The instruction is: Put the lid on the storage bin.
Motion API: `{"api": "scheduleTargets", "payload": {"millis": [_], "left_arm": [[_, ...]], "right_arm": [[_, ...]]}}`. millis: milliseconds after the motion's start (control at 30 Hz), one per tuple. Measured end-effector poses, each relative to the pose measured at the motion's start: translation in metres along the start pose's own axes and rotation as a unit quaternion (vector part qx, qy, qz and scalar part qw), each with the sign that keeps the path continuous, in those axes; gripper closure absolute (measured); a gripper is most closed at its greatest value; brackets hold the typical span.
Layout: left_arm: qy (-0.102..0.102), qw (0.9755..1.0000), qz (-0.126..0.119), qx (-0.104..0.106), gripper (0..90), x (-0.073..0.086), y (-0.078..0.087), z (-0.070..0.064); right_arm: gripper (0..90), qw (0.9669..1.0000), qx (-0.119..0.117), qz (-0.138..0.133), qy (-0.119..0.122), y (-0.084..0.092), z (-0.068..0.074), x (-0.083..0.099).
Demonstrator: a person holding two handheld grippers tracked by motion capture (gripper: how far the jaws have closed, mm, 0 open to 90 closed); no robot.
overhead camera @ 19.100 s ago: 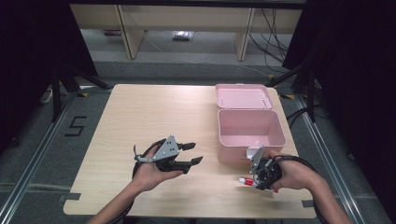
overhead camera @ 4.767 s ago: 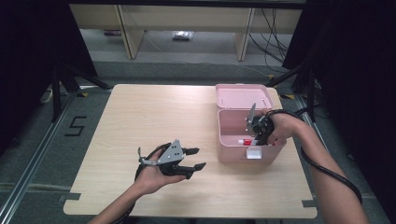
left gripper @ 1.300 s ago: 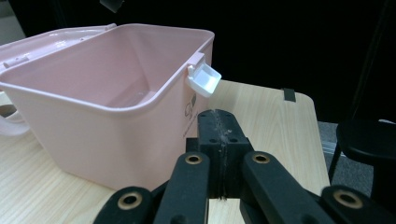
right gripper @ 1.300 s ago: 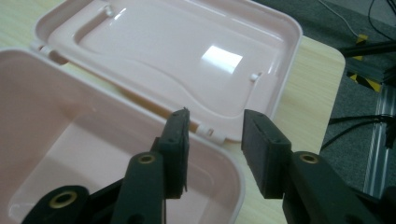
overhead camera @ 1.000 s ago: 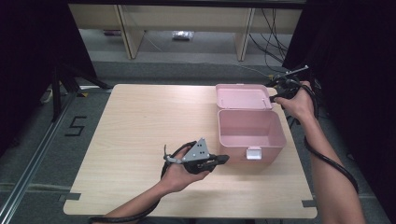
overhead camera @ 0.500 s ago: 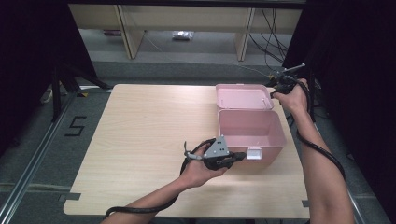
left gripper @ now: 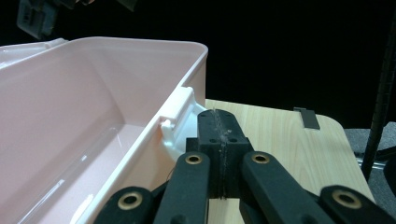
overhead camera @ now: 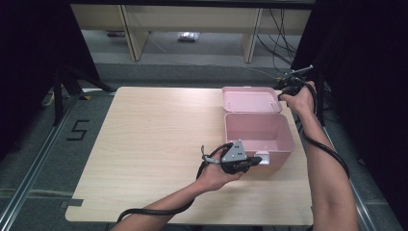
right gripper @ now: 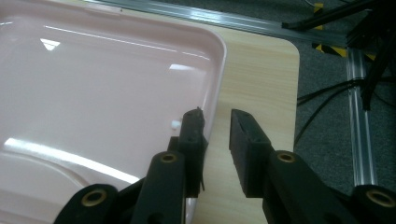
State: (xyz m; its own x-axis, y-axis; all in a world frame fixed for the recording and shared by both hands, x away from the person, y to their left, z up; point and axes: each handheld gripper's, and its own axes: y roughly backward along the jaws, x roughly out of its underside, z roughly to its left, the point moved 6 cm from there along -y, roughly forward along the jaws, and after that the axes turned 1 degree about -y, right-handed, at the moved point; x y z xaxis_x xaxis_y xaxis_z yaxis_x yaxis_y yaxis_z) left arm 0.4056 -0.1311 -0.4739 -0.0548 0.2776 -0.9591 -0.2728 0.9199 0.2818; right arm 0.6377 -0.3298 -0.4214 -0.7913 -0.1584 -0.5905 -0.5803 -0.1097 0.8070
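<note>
You worked at a pale wood-grain tabletop with rounded corners, set on a grey carpeted floor. At the left of the frame a metal rail ran diagonally along the floor, with a "5" marked in black tape just beside it. Across the top of the frame stood light wooden shelving, a small pale object lying on the floor beneath it. Black cables trailed down at the upper right. Dark curtains closed both sides, leaving the room dim.
</note>
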Motion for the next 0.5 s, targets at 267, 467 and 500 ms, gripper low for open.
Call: {"api": "scheduleTargets", "payload": {"millis": [267, 467, 500], "left_arm": [[0.000, 1.0000, 0.004, -0.007, 89.7, 0.001, -0.009, 0.002], [0.006, 0.9999, 0.008, -0.006, 89.8, 0.002, -0.011, 0.001], [0.005, 0.9999, 0.009, -0.010, 89.8, 0.002, -0.011, 0.001]], "right_arm": [[75.6, 1.0000, -0.001, 0.001, -0.002, -0.009, 0.001, -0.007], [75.3, 0.9996, -0.004, 0.007, -0.026, -0.016, 0.004, -0.008], [75.3, 0.9999, 0.001, 0.007, -0.010, -0.018, 0.002, -0.009]]}}
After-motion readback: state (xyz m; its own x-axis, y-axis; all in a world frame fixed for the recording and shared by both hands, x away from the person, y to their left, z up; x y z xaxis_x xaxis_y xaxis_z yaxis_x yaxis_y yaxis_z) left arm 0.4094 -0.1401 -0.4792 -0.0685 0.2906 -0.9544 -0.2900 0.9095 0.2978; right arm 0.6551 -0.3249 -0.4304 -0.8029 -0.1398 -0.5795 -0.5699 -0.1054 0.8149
